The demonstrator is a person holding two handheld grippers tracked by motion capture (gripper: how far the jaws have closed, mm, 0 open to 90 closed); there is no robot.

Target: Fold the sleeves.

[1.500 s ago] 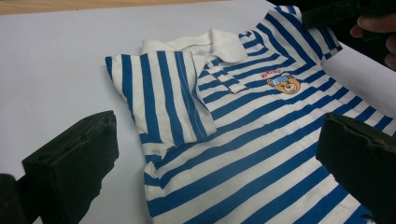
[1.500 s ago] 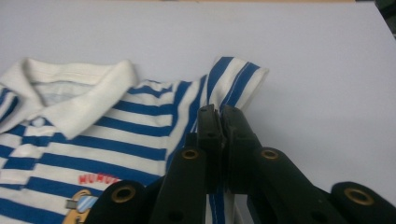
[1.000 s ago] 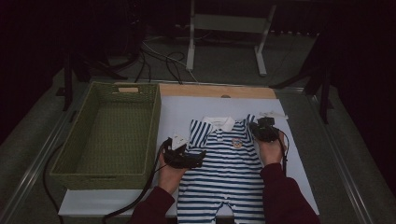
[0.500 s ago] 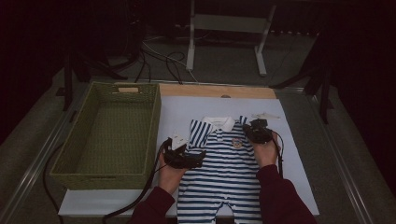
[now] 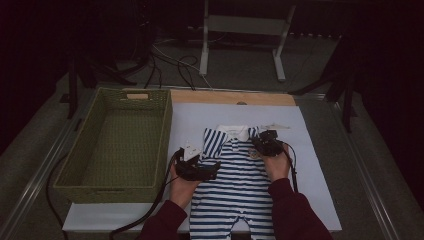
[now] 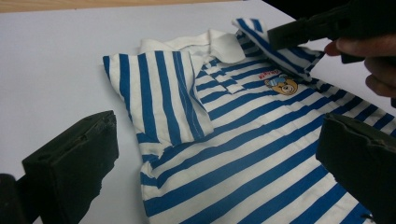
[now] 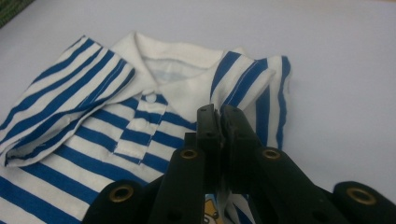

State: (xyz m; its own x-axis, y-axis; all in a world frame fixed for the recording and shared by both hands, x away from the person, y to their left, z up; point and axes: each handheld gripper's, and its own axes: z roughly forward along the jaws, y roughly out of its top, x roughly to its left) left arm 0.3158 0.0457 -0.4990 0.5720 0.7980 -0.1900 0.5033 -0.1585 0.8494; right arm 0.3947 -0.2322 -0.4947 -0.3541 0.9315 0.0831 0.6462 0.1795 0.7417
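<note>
A blue-and-white striped baby romper point(image 5: 235, 180) with a white collar lies face up on a white sheet point(image 5: 315, 165). Its left sleeve point(image 6: 159, 93) is folded inward over the chest. My left gripper point(image 5: 216, 169) hovers at the romper's left side, jaws open wide point(image 6: 215, 154) with nothing pinched. My right gripper point(image 5: 264, 142) sits at the right shoulder, shut point(image 7: 219, 114) on the right sleeve point(image 7: 254, 79), which is folded toward the collar. The left gripper view shows that gripper point(image 6: 285, 37) holding the sleeve's edge above a small bear logo point(image 6: 282, 85).
An empty green woven basket point(image 5: 75, 186) stands left of the sheet. A wooden strip point(image 5: 230, 97) runs along the sheet's far edge. Behind the table are a metal stand point(image 5: 240, 25) and cables point(image 5: 170, 60) on the floor. Metal rails border the table.
My right gripper has moved inward to the left, drawing the right sleeve over toward the collar. The left gripper has stayed where it was.
</note>
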